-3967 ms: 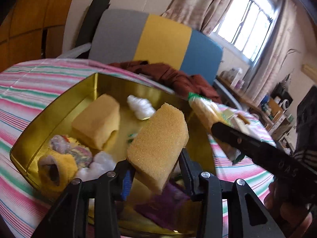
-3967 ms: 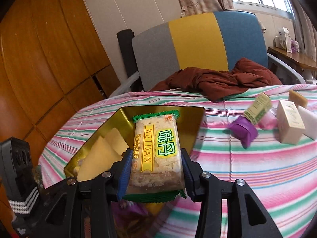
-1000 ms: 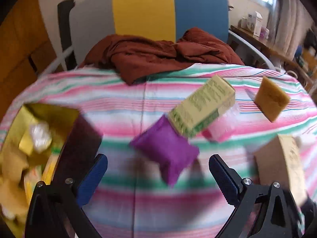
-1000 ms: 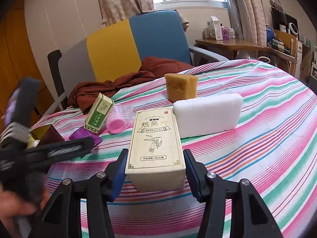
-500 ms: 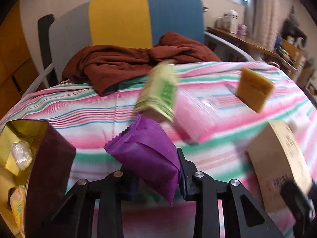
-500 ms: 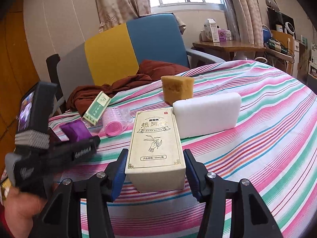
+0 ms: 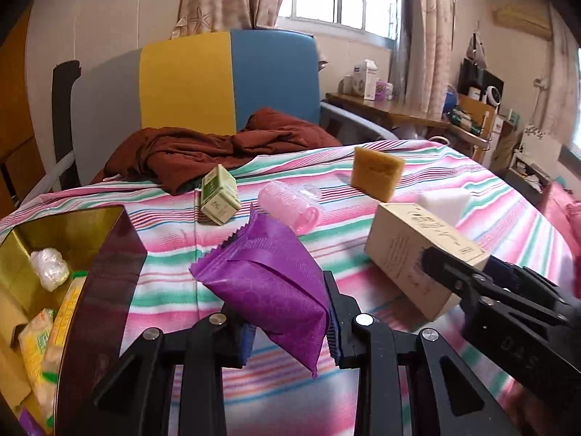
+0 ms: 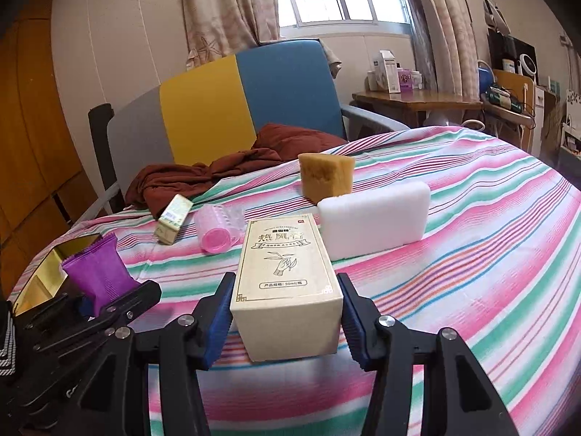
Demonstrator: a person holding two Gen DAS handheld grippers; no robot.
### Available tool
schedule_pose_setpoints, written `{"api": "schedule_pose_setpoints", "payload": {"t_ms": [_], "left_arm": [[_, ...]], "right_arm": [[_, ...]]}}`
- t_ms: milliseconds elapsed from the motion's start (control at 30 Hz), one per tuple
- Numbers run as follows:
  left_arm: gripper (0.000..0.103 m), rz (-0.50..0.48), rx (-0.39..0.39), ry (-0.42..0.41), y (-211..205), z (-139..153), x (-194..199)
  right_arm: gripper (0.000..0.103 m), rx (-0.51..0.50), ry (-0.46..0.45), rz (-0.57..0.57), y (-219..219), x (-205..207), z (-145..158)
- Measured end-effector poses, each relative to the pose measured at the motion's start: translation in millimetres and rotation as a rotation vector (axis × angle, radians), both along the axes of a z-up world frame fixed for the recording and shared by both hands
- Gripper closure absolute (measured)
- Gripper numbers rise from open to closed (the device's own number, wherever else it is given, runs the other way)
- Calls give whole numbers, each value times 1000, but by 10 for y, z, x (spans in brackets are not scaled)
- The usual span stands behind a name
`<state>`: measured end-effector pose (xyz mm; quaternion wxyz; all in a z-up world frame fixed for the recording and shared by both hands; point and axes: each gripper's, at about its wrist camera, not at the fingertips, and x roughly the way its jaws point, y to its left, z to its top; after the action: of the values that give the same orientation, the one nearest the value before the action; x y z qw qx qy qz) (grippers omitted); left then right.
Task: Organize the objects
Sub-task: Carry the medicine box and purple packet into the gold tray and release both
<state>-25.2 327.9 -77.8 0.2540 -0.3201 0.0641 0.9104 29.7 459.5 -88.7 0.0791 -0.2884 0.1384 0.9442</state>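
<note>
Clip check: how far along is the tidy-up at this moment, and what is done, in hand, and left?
Partway. Done: the gold tin already holds sponges and snack packs. In hand: the left gripper is shut on the purple packet, and the right gripper on the beige carton. Left on the striped tablecloth: green box, pink roller, brown sponge, white sponge.

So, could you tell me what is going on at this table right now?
A person is tidying loose items into a gold tin with two handheld grippers. The left gripper is shut on a purple packet, and the right gripper is shut on a beige box. A green box, pink roller, brown sponge and white sponge remain on the striped tablecloth.
</note>
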Motion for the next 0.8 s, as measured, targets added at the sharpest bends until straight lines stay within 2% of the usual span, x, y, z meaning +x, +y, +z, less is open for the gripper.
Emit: {"api": "schedule_pose_setpoints", "payload": {"t_ms": [200,500,800], "left_arm": [[71,-7,57,-19,-241,-6,196],[71,-33,45,-33,-327,-81,368],[71,-53,60,-69,-427,-153,480]], "right_arm": [[49,-6,7,10,-104,172,-8],[50,-130,9,-30,-13,367,-69],[50,-131,-6,-42,-149,455,-39]]}}
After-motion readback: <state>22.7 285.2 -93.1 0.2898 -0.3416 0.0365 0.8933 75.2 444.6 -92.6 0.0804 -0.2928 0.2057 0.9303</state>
